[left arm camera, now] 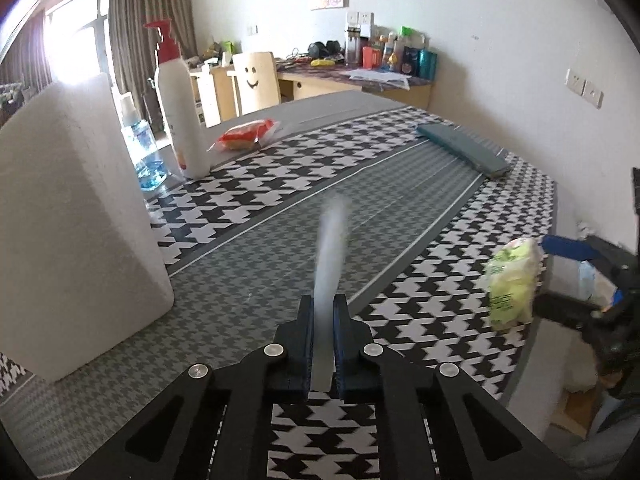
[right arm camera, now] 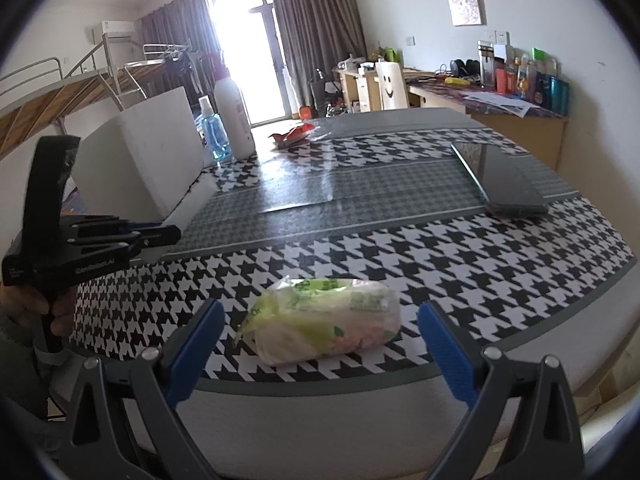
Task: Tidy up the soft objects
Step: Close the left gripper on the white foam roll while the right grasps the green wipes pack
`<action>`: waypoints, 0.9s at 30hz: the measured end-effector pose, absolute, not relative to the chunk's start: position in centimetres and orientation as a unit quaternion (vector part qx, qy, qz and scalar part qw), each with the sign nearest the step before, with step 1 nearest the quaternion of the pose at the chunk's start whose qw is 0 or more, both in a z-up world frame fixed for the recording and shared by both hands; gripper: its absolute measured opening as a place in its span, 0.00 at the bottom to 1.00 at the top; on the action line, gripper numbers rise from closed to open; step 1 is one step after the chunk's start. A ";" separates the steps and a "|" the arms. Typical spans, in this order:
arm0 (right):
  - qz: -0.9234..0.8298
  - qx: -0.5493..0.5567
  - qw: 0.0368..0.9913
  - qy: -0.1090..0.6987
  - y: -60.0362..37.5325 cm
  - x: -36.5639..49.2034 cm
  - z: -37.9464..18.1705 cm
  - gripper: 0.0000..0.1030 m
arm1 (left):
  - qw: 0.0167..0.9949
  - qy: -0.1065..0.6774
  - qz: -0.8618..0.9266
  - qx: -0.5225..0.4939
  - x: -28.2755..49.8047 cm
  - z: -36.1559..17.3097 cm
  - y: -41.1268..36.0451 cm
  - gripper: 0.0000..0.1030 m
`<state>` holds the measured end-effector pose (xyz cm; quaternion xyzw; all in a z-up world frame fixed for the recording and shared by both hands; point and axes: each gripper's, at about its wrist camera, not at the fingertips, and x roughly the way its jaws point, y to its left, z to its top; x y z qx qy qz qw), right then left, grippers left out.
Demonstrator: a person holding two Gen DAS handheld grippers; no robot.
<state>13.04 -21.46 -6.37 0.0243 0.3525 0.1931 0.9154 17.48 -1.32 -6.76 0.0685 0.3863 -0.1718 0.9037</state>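
Bottom centre, left wrist view: left gripper [left arm camera: 323, 304] clamped on a thin whitish sheet [left arm camera: 330, 248], blurred, sticking up between the pads
Bottom, right wrist view: right gripper [right arm camera: 320, 320] wide, nothing gripped
Between its fingers: green-white pack [right arm camera: 326, 318] lying on the checked tablecloth [right arm camera: 480, 264] near the table edge
Mid left: white box [right arm camera: 156, 152]
Beyond the box: white pump bottle [right arm camera: 234, 116], blue spray bottle [right arm camera: 214, 130]
Upper centre: red packet [right arm camera: 292, 134]
Right: dark flat case [right arm camera: 502, 178]

Glossy plastic wrapper [right arm camera: 324, 320] on smooth, shiny patterned tablecloth [right arm camera: 460, 248].
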 end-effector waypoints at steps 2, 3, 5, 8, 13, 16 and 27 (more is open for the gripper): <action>0.193 0.025 0.914 0.355 -21.2 13.2 -6.5 0.96 | 0.905 0.380 -0.179 0.067 17.0 -6.4 -1.6 0.09; 0.192 0.025 0.914 0.357 -21.1 13.3 -6.6 0.96 | 0.905 0.378 -0.182 0.067 16.8 -6.2 -1.7 0.09; 0.191 0.023 0.912 0.362 -20.8 13.5 -6.8 0.93 | 0.907 0.373 -0.186 0.065 16.4 -6.0 -1.9 0.09; 0.192 0.018 0.905 0.379 -20.4 13.9 -7.3 0.87 | 0.908 0.370 -0.189 0.059 16.0 -5.9 -1.9 0.09; 0.187 0.006 0.905 0.382 -19.8 13.8 -7.6 0.86 | 0.909 0.371 -0.184 0.053 15.8 -6.1 -1.6 0.09; 0.183 0.015 0.903 0.388 -20.1 13.9 -7.4 0.86 | 0.911 0.367 -0.180 0.046 15.6 -6.0 -1.2 0.09; 0.181 0.033 0.894 0.408 -20.2 13.0 -6.7 0.86 | 0.915 0.353 -0.188 0.048 15.1 -5.6 -1.2 0.09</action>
